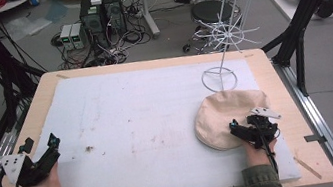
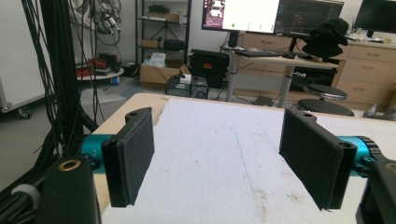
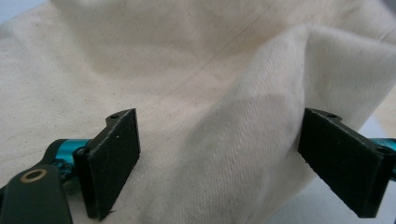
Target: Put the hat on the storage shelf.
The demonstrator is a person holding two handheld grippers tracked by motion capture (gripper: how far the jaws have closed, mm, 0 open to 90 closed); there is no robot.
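White padding (image 1: pixel 149 126) covers the wooden table (image 1: pixel 272 71), with lab floor, cables and two black stools beyond its far edge. On the right half of the padding lies the cream fabric hat (image 1: pixel 223 115), rounded and slightly rumpled, just near of the ring base of the white wire rack (image 1: pixel 219 79), which rises at the far right. Your right gripper (image 1: pixel 242 129) sits at the hat's near right edge; in the right gripper view its jaws stand wide apart, with a raised fold of the hat (image 3: pixel 243 121) lying between the pads and neither pad visibly pressing on it. Your left gripper (image 1: pixel 44 151) rests at the near left corner of the padding, well apart from the hat. In the left gripper view its jaws are spread wide over bare padding (image 2: pixel 219 154), holding nothing, and face desks and monitors across the room.
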